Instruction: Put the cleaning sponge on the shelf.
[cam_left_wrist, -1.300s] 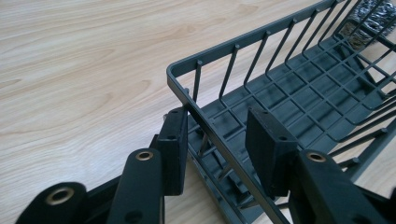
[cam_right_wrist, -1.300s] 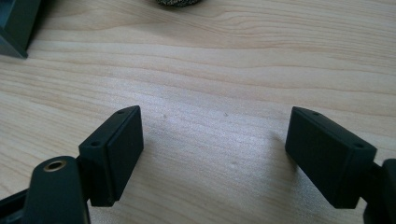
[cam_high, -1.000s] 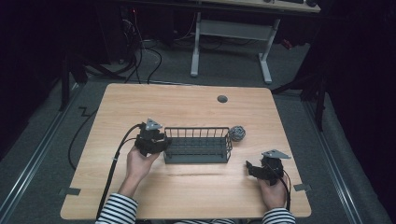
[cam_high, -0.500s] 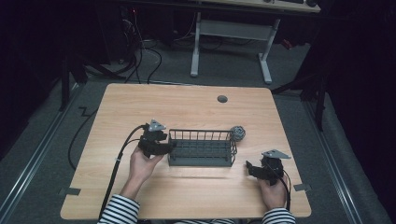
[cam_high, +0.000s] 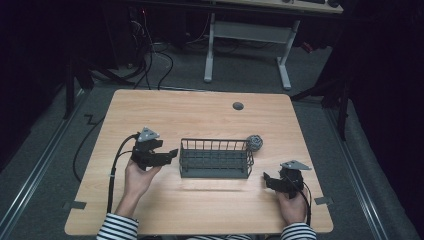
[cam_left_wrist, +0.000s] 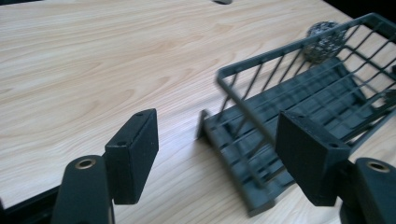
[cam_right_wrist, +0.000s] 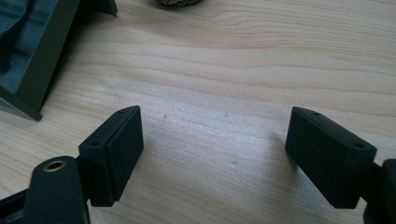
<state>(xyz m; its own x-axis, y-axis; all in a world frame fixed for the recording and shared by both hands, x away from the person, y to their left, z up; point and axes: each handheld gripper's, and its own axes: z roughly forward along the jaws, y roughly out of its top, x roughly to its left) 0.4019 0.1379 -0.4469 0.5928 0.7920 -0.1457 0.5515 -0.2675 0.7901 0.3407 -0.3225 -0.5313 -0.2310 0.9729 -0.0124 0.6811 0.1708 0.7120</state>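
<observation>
A dark wire basket (cam_high: 215, 159) stands in the middle of the wooden table, with nothing in it that I can see. A grey steel-wool ball (cam_high: 254, 142) lies against its far right corner. My left gripper (cam_high: 172, 153) sits just left of the basket and points at its left end. Its jaws have just been opening and nothing is pressed between them. In the left gripper view, the left gripper (cam_left_wrist: 217, 130) is open, with the basket (cam_left_wrist: 243, 70) just beyond its pads and the ball (cam_left_wrist: 322, 39) behind. My right gripper (cam_high: 266, 178) rests open at the front right. In the right gripper view, the right gripper (cam_right_wrist: 212, 135) has bare wood between its pads.
The table (cam_high: 200, 120) has a round dark cable hole (cam_high: 238, 105) at the back centre. A black cable (cam_high: 115, 170) trails from the left gripper toward the table's front edge. In the right gripper view, the basket's corner (cam_right_wrist: 28, 46) is at the upper left.
The left gripper's jaws went from shut to wide open, and the hand drew back left from the basket's end. The basket sits slightly farther right. The right hand has not moved.
</observation>
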